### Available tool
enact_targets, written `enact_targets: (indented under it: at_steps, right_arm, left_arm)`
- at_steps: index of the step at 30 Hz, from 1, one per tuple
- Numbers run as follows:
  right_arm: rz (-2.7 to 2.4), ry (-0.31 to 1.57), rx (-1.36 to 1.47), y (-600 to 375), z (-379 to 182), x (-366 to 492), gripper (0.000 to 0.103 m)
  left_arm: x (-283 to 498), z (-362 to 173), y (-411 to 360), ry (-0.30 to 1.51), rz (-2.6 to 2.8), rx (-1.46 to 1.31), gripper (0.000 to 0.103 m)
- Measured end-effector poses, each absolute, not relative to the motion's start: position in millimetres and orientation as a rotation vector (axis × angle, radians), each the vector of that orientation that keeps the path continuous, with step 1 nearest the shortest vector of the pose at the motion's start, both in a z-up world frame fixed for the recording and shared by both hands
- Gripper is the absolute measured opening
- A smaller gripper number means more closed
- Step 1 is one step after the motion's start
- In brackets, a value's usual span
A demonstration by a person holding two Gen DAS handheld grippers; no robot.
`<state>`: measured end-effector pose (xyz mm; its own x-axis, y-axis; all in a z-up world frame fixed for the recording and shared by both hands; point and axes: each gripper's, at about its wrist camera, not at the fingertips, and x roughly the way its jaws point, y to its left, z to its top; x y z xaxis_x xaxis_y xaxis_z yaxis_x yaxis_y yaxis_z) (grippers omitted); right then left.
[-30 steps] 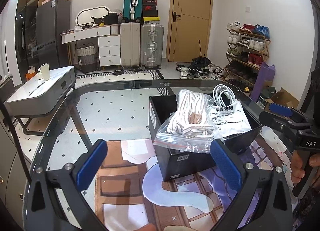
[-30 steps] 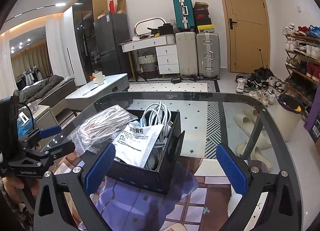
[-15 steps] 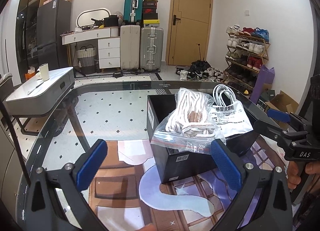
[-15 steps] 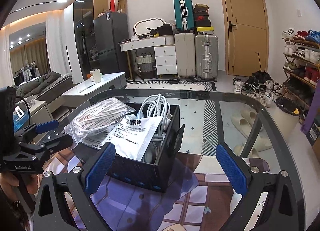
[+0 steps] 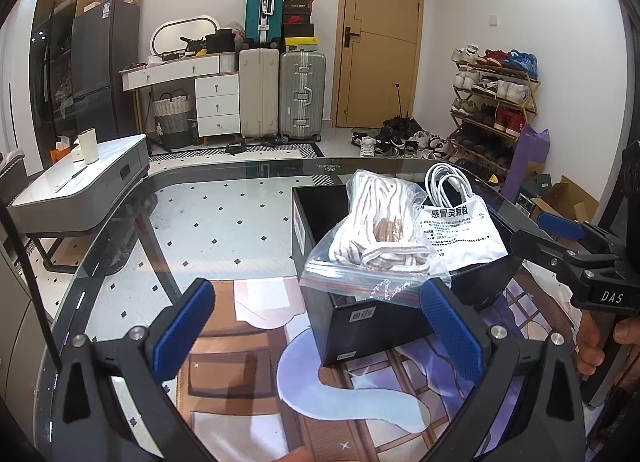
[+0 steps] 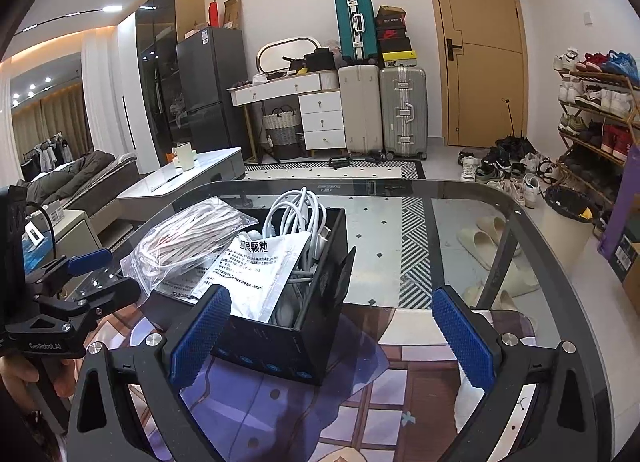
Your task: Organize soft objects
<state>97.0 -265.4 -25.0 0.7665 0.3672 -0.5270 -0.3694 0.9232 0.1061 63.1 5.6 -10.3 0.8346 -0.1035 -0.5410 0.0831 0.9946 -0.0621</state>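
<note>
Seemingly near done: the zip bag of cords (image 5: 380, 238), white packet (image 5: 460, 234) and cable (image 6: 296, 210) sit in the black box (image 5: 360, 318), both grippers, left (image 5: 320, 326) and right (image 6: 332, 332), spread wide and empty.

Black box (image 6: 316, 326) interior hidden — bags (image 5: 380, 238) cover it.

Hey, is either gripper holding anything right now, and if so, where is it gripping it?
Nothing is held. The left gripper and the right gripper both have their jaws wide open, near the black box.
</note>
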Motion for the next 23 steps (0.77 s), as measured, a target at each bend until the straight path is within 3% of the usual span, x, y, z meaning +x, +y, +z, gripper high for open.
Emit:
enact_targets:
  at_steps: [23]
  right_arm:
    - [0.392,0.545,-0.044,-258,-22,84,0.102]
  left_arm:
    - [62,-8,1,0.57,-0.103,-0.029,0.103]
